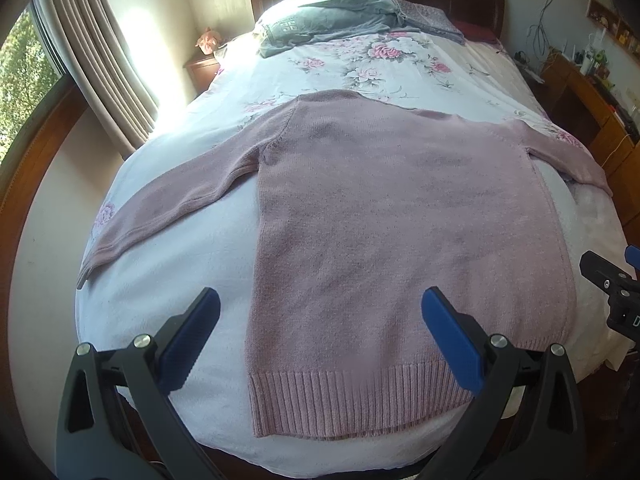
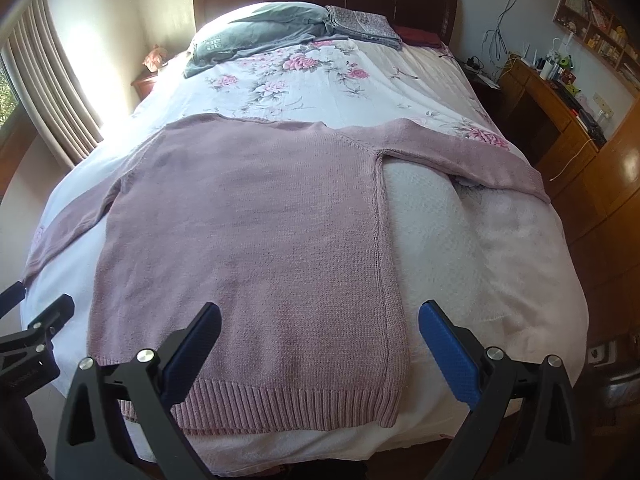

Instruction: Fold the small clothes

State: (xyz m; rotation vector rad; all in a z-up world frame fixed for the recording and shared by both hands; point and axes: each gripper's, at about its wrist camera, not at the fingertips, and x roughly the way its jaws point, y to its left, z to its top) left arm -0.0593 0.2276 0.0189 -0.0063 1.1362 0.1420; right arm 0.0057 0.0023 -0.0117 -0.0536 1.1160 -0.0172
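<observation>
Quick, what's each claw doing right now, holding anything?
Left claw: open, holding nothing, hanging above the hem of the pink sweater.
Right claw: open, holding nothing, above the sweater's hem too.

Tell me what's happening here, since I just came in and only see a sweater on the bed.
A person is holding a two-finger gripper in each hand above the foot of the bed. A pink knit sweater lies flat on it, both sleeves spread out to the sides and the ribbed hem nearest the grippers. The left gripper and the right gripper are both open and touch nothing. No fold has been made yet. Grey folded clothes sit by the headboard.
</observation>
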